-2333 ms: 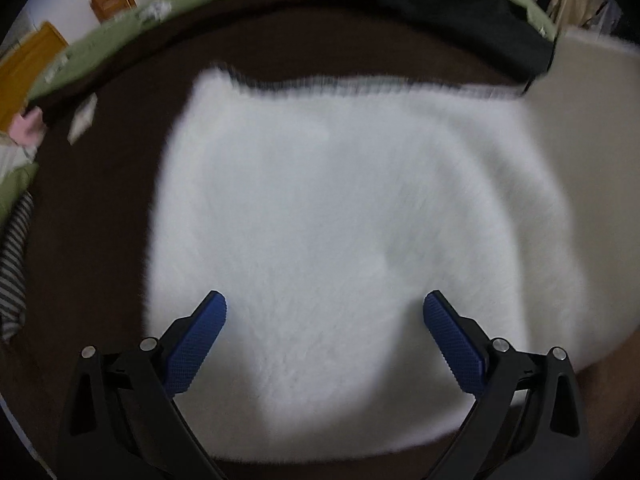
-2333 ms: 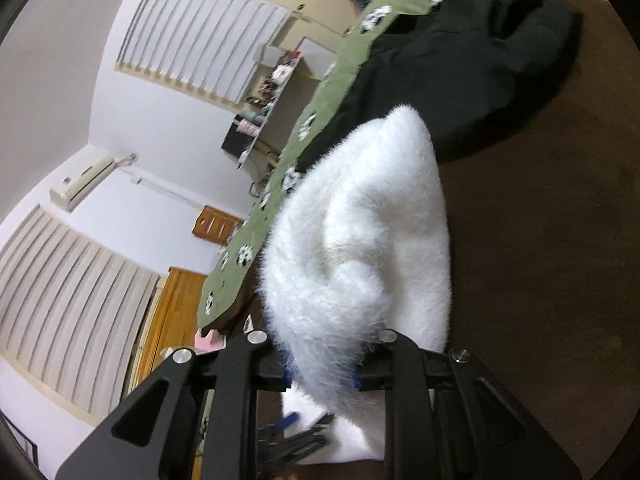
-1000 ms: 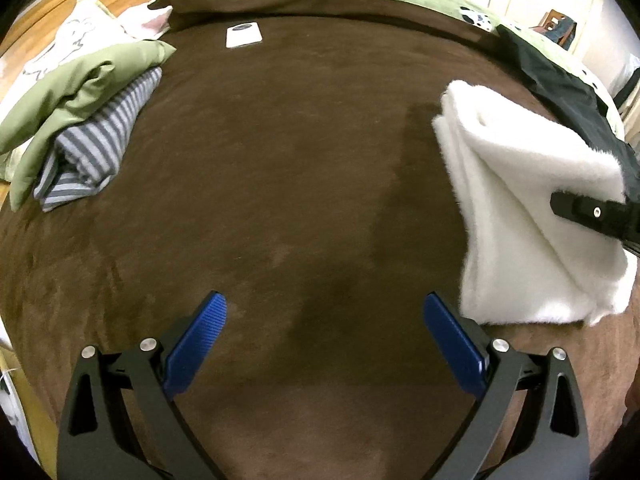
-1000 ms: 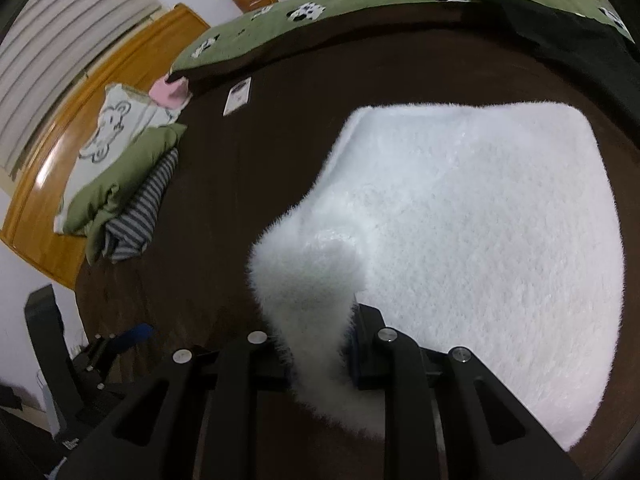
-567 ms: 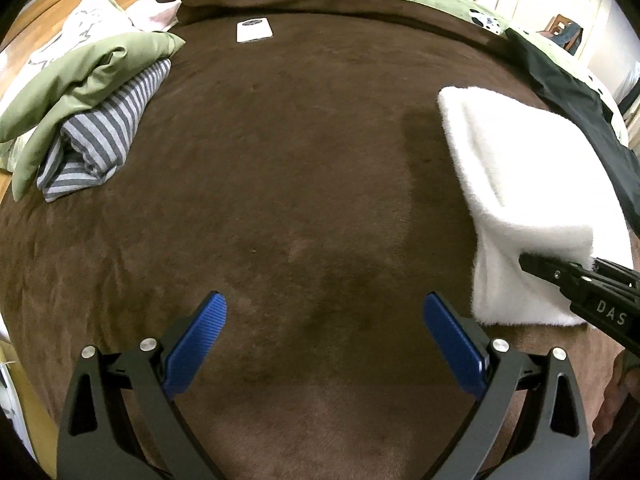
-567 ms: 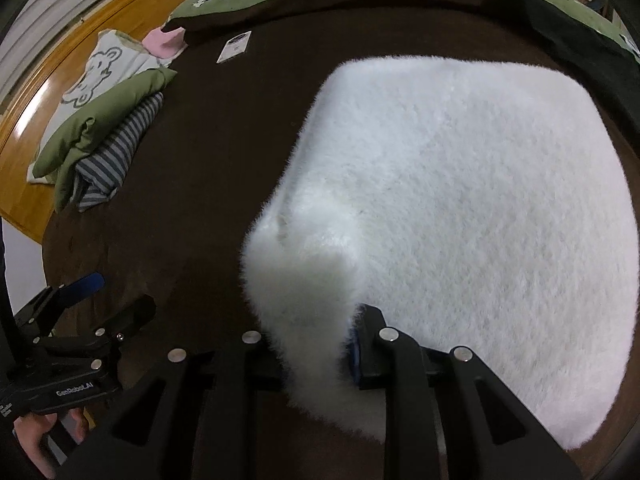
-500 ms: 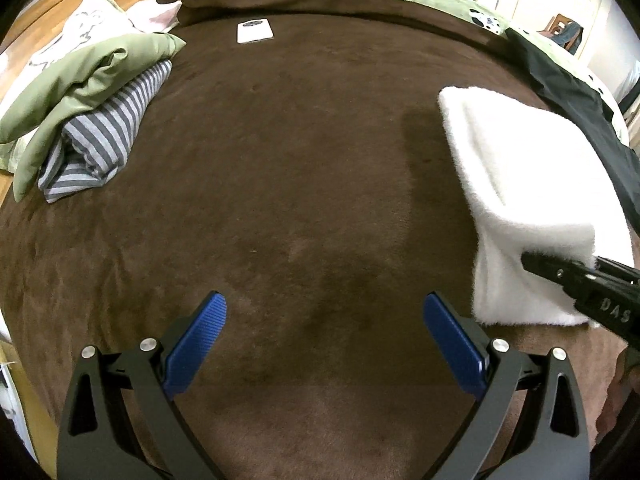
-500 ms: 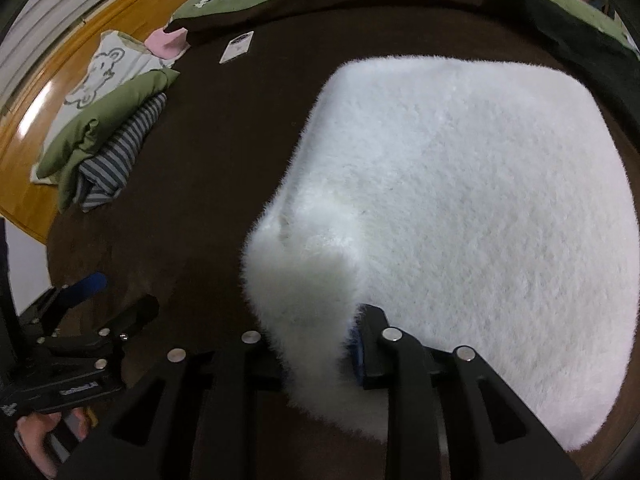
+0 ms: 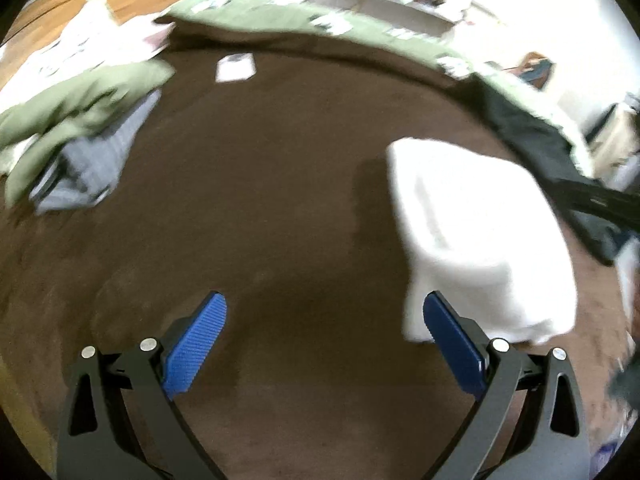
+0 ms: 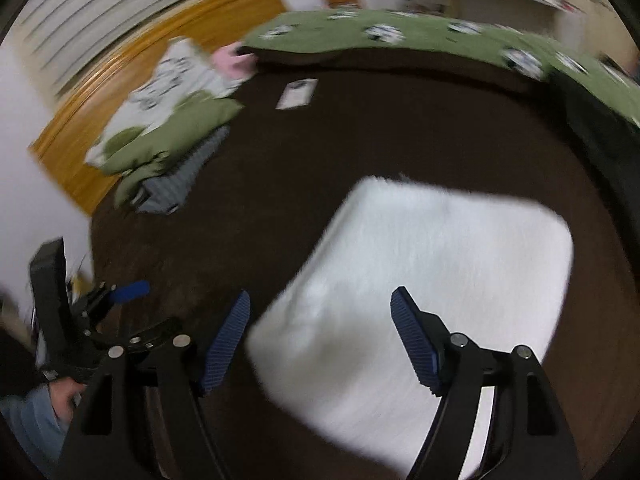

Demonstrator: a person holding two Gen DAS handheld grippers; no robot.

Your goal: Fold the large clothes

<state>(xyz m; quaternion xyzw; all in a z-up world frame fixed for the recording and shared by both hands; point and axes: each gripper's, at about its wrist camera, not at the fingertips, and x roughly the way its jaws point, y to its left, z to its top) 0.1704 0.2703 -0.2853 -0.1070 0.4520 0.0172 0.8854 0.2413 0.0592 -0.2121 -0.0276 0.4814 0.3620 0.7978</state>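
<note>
Right gripper [image 10: 320, 336] opening, clear of the folded white garment [image 10: 432, 280] – fold done – left gripper [image 9: 324, 340] spread wide, empty

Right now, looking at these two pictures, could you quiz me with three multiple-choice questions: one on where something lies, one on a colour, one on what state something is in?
1. Where does the small white card lie?
A. on the brown bed cover, near the green quilt
B. on top of the white garment
C. on the wooden headboard

2. What colour are the pads of the right claw?
A. red
B. blue
C. yellow

3. What state is the fluffy white garment in?
A. hanging from a claw
B. spread out flat in one layer
C. folded into a block, lying on the bed

Answers:
1: A, the card sits on the brown bed cover just short of the green quilt.
2: B, both ribbed pads show blue.
3: C, its squared stacked edges rest on the cover; the right claw's jaws are opening, clear of it.
</note>
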